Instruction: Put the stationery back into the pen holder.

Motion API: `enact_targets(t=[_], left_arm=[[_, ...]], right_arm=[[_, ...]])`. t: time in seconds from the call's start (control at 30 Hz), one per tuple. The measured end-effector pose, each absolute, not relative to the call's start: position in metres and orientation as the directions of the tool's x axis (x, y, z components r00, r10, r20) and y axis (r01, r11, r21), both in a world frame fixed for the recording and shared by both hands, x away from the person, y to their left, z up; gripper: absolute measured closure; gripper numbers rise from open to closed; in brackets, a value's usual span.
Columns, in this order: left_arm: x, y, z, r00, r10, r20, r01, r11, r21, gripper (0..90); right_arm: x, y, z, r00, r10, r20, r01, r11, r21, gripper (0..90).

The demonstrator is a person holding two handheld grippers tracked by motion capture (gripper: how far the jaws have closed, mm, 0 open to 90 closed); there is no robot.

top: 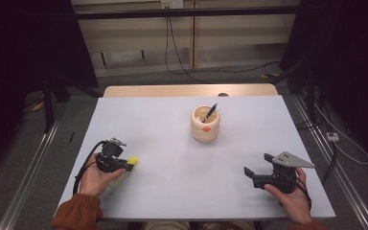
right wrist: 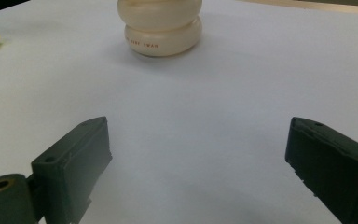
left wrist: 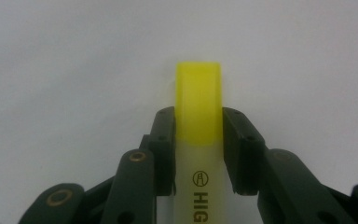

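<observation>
My left claw [left wrist: 198, 140] is clamped on a yellow highlighter [left wrist: 198, 116], both pads pressing the sides of it right where the bright cap meets the pale barrel, so the cap sticks out past my fingertips and the printed barrel runs back between the jaws. From above, that claw [top: 124, 165] sits at the near left part of the counter [top: 172, 143], low over the surface, with the highlighter's yellow end [top: 132, 160] poking out toward the middle. My right claw [right wrist: 200, 163] holds nothing; its jaws stand wide apart with bare counter between them, and it rests at the near right [top: 256, 172], well apart from the left one. Farther out, near the middle of the counter, stands a cream pen holder [top: 205, 124] with a dark pen [top: 211, 112] leaning in it.
</observation>
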State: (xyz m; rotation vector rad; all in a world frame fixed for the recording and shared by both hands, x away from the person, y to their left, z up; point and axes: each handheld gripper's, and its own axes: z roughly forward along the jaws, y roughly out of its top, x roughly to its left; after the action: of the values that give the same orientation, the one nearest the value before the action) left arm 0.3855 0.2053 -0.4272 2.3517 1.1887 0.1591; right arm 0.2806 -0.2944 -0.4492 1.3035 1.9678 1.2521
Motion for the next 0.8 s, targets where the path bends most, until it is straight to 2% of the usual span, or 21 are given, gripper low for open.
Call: enact_targets(t=[0.47, 0.8], left_arm=[[0.379, 0.206, -0.412, 0.637, 0.757, -0.144, 0.634, -0.409, 0.657, 67.2], [0.373, 0.198, -0.407, 0.673, 0.729, -0.124, 0.56, -0.393, 0.729, 67.2]], right_arm=[[0.28, -0.295, -0.449, -0.442, 0.892, 0.095, 0.463, 0.136, 0.876, 6.2], [0.281, -0.294, -0.449, -0.444, 0.891, 0.094, 0.461, 0.137, 0.877, 6.2]])
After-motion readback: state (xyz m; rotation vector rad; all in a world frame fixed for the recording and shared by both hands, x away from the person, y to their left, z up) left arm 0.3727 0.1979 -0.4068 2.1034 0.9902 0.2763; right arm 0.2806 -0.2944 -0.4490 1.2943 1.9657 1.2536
